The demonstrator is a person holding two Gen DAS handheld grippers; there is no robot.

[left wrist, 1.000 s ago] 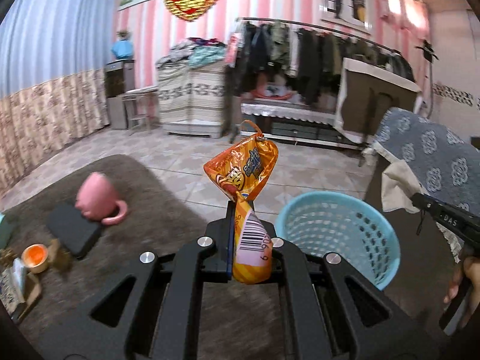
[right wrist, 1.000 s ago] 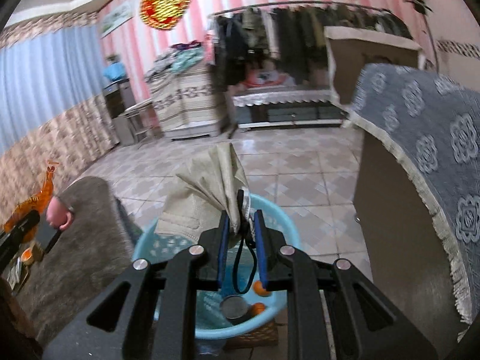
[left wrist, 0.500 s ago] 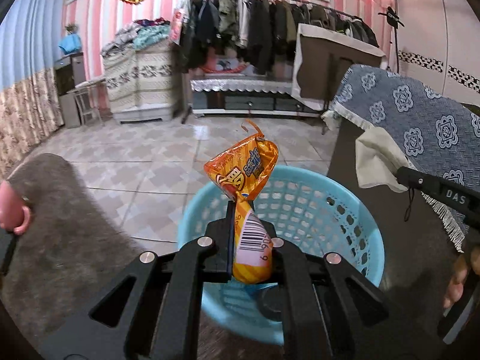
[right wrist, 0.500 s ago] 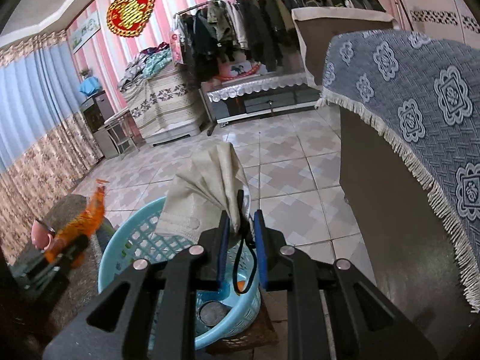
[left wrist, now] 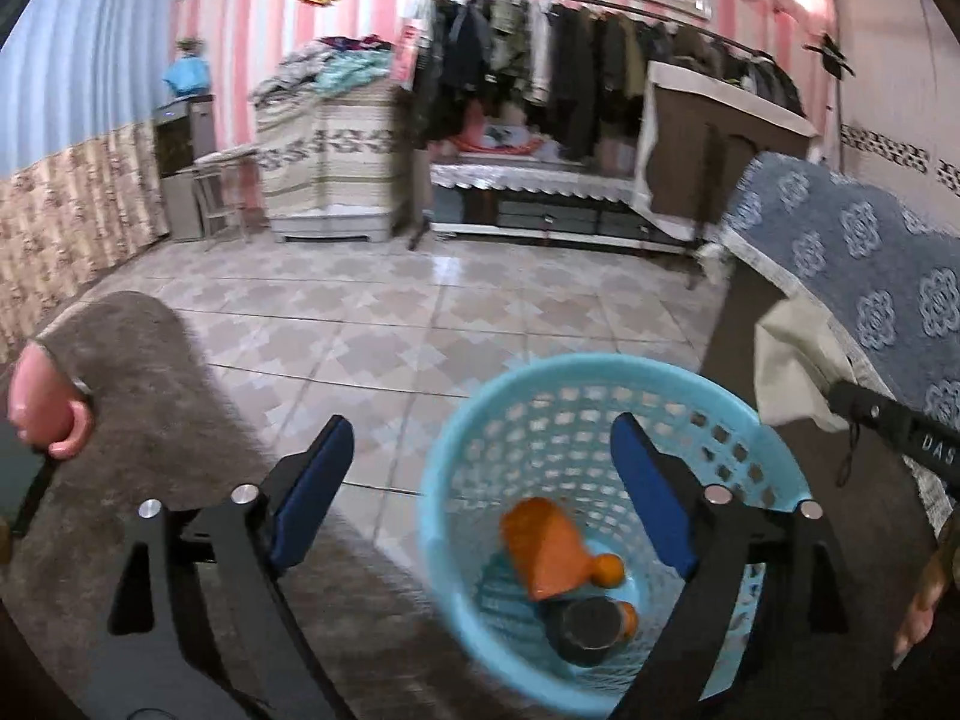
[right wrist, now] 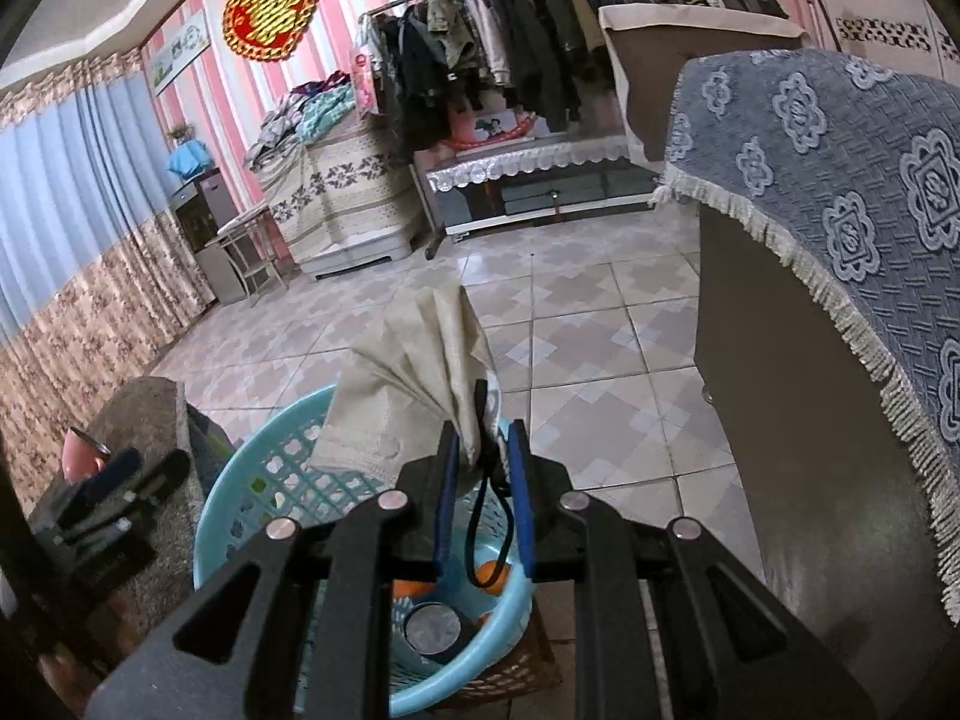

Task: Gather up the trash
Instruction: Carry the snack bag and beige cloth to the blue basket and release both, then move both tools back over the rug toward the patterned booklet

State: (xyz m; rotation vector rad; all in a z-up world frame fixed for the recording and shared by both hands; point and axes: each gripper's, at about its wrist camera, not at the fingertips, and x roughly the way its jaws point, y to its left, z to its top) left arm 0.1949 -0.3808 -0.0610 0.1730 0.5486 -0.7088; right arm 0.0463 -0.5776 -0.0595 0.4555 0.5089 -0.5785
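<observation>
Your left gripper [left wrist: 480,480] is angling downward, its jaws opening wide with nothing between the blue pads [left wrist: 312,492]. Your right gripper [right wrist: 483,456] is tilting downward too, its jaws nearly closed and pinching something between them. Fingers of your right hand [left wrist: 927,594] are showing at the left view's edge.

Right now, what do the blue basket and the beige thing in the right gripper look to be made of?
Basket: looks like moulded plastic, slightly glossy, going by its regular lattice of holes and smooth rim. Beige thing: seems to be soft woven cloth, matte; it hangs in pleats with a stitched hem from the right gripper.
</observation>
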